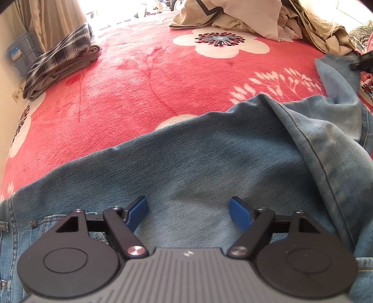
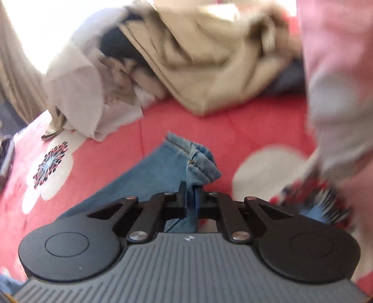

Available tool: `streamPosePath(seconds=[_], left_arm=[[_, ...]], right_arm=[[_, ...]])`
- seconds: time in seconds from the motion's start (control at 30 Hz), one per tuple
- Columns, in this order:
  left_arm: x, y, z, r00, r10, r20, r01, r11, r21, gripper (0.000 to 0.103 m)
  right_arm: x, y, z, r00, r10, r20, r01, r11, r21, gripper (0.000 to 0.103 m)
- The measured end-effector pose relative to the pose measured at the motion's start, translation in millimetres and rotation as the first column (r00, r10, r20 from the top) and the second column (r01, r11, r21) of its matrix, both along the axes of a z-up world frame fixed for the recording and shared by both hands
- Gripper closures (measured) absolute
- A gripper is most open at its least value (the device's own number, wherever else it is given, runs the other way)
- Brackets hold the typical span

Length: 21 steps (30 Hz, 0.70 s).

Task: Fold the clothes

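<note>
Two clothes heaps (image 1: 244,18) (image 1: 63,60) beyond jeans (image 1: 209,163).

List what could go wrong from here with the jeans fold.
1. The right gripper pinches only a bunched bit of hem on the jeans; a hard pull might slip it free.
2. The left gripper is open above the denim, holding nothing, so the waist end may drag across the red blanket.
3. The unfolded clothes pile lies close behind the hem and could snag.
</note>
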State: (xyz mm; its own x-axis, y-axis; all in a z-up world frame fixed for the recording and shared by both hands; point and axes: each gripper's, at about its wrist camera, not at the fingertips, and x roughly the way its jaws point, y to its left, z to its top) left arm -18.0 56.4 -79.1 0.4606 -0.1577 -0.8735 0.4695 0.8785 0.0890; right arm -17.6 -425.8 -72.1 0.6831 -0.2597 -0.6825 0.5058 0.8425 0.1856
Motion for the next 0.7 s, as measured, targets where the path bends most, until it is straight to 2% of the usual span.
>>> streamPosePath(seconds=[0.07,0.13,0.2,0.37,0.47,0.6,0.7], left_arm=[[0,0,0,1.000,-0.001,0.001,0.001,1.000,-0.002,0.023],[0,1,0,1.000,-0.003,0.002,0.003,1.000,-0.005,0.023],[0,2,0,1.000,-0.008,0.003,0.008,1.000,-0.006,0.023],[1,3,0,1.000,-0.015,0.002,0.015,1.000,-0.010,0.023],[0,3,0,1.000,-0.014,0.003,0.014,1.000,-0.011,0.023],[1,2,-1,1.000,-0.015,0.005,0.015,1.000,-0.011,0.022],[1,2,-1,1.000,-0.018,0.004,0.018,1.000,-0.011,0.022]], right_arm=[[-15,6,13,1.000,-0.025,-0.013,0.022,0.987,-0.158,0.099],[-31,8,21,0.997,-0.064,-0.037,0.050,0.955,-0.291,0.099],[-40,2,11,0.990,-0.098,-0.105,0.057,0.940,-0.337,0.099],[-54,-13,-21,0.959,-0.161,-0.232,0.067,0.928,-0.367,0.095],[-57,-21,-34,0.936,-0.200,-0.291,0.086,0.929,-0.361,0.085],[-64,-2,-23,0.922,-0.207,-0.328,0.056,0.908,-0.416,0.077],[-79,16,-11,0.925,-0.193,-0.327,0.026,0.892,-0.451,0.071]])
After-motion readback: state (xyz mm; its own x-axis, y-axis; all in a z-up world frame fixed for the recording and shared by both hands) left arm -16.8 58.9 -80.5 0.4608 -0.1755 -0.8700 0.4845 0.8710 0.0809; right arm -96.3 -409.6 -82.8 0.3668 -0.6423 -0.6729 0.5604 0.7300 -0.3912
